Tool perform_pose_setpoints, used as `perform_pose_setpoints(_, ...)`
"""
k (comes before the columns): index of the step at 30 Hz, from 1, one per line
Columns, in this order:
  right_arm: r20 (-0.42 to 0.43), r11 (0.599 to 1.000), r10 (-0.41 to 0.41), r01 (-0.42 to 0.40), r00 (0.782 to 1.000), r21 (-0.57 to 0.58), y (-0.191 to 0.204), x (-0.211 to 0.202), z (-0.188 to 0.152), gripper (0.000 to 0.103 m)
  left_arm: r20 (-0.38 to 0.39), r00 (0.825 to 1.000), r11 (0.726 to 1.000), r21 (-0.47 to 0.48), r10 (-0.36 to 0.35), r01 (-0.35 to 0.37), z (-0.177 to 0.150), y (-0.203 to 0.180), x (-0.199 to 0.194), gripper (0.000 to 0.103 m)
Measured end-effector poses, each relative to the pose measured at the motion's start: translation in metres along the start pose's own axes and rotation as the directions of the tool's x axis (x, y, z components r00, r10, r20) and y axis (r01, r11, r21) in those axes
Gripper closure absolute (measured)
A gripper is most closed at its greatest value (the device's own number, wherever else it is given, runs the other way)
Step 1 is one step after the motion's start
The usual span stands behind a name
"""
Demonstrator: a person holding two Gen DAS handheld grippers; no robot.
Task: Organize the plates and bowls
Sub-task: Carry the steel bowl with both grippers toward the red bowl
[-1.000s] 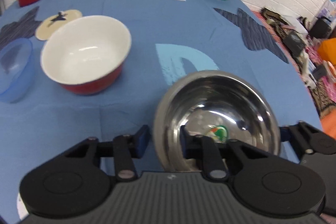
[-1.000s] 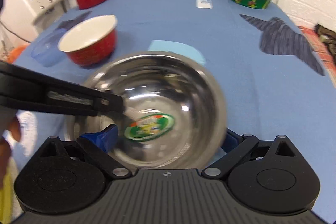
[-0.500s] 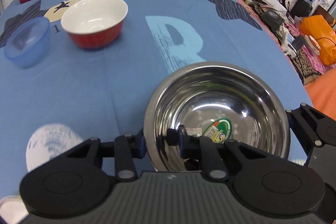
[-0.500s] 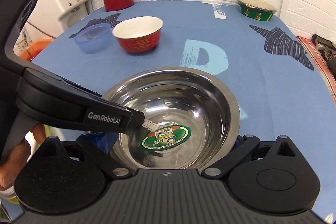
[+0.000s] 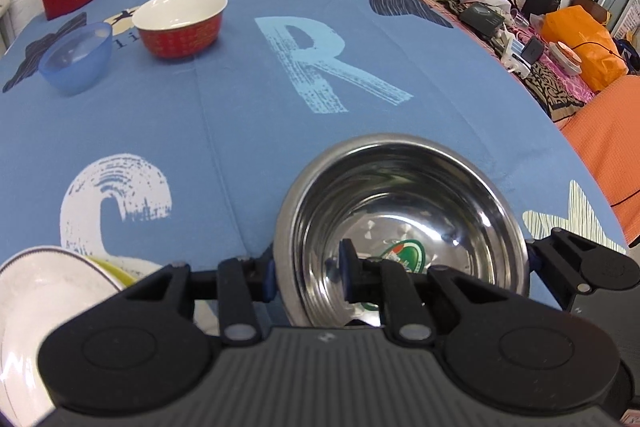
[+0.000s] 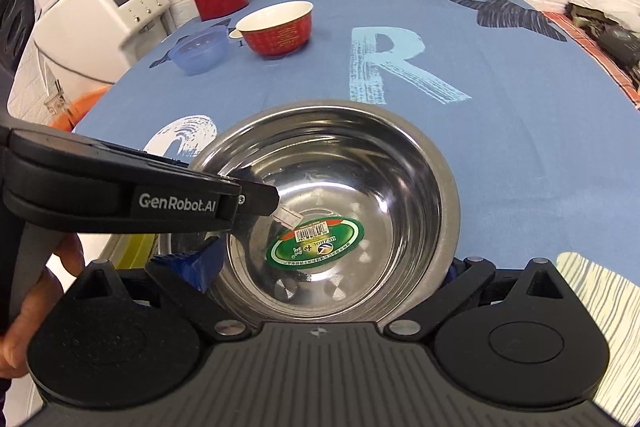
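Left gripper (image 5: 308, 275) pinches the steel bowl's (image 5: 400, 195) left rim, lower centre; right gripper (image 6: 328, 267) straddles it, jaws spread.

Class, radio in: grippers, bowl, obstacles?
Left gripper pinching steel bowl rim. Right gripper open around it. White dish close left.
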State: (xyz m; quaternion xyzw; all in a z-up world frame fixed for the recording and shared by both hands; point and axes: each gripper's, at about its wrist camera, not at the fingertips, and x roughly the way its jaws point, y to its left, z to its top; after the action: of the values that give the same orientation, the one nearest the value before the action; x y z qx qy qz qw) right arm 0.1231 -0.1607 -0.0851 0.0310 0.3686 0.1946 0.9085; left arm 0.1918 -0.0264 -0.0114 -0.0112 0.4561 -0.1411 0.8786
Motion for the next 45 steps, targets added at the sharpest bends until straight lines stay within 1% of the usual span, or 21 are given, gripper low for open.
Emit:
perform_pose_setpoints(6,0.0,1.0,-0.007,0.007,1.0,0.022,-0.009,-0.001,-0.002,0.014,-0.023,0.999,1.0,-0.002,-0.027,0.027,0.001,-0.005,0.013,0.089)
perform_pose_setpoints(9,-0.012,1.0,-0.008,0.008,1.0,0.021,-0.012,0.003,-0.005,0.014,-0.031,0.999,1.0,0.002,-0.022,0.022,0.0,-0.006,0.018,0.089)
perform_pose_setpoints(12,-0.008,1.0,-0.009,0.009,1.0,0.015,-0.013,0.004,-0.007,0.014,-0.024,1.0,1.0,0.018,-0.013,0.013,0.0,-0.009,0.019,0.089)
perform_pose_setpoints(16,-0.008,1.0,0.001,-0.001,1.0,0.004,-0.013,0.001,-0.011,0.014,-0.022,1.0,1.0,0.015,-0.022,0.023,-0.004,-0.009,0.017,0.087)
perform_pose_setpoints(21,-0.018,1.0,-0.008,0.008,1.0,-0.016,-0.014,-0.004,-0.015,0.014,-0.023,0.999,0.999,0.018,-0.033,0.034,-0.011,-0.014,0.013,0.087)
perform_pose_setpoints(25,-0.015,1.0,-0.016,0.016,1.0,-0.013,-0.015,-0.002,-0.013,0.014,-0.018,1.0,1.0,0.008,-0.025,0.025,-0.009,-0.015,0.014,0.086)
perform_pose_setpoints(29,-0.016,1.0,-0.003,0.002,1.0,-0.007,-0.015,0.0,-0.01,0.014,-0.017,1.0,1.0,0.001,-0.014,0.014,-0.008,-0.012,0.015,0.086)
perform_pose_setpoints(35,-0.015,0.999,-0.012,0.011,1.0,-0.044,-0.009,0.004,-0.011,0.014,-0.012,1.0,1.0,-0.003,0.007,-0.007,-0.009,-0.009,0.013,0.086)
perform_pose_setpoints(36,-0.018,0.999,-0.008,0.008,1.0,-0.042,-0.01,0.004,-0.01,0.016,-0.014,1.0,1.0,-0.006,0.003,-0.003,-0.009,-0.008,0.013,0.084)
perform_pose_setpoints(37,-0.014,1.0,-0.004,0.004,1.0,-0.031,-0.012,0.002,-0.009,0.016,-0.012,1.0,1.0,-0.009,-0.003,0.003,-0.008,-0.008,0.012,0.067)
perform_pose_setpoints(38,-0.005,1.0,-0.001,0.001,1.0,-0.01,-0.015,-0.001,-0.008,0.016,0.0,1.0,1.0,-0.013,-0.005,0.005,-0.007,-0.007,0.009,0.046)
perform_pose_setpoints(41,0.054,0.999,-0.02,0.017,0.998,0.049,-0.024,-0.018,-0.006,0.016,0.065,0.998,1.0,-0.004,-0.008,0.008,-0.006,-0.008,-0.006,0.046)
perform_pose_setpoints(45,0.118,0.995,-0.035,0.023,0.992,0.101,-0.034,-0.041,-0.004,0.016,0.115,0.993,1.0,-0.012,0.009,-0.008,-0.002,-0.008,-0.025,0.044)
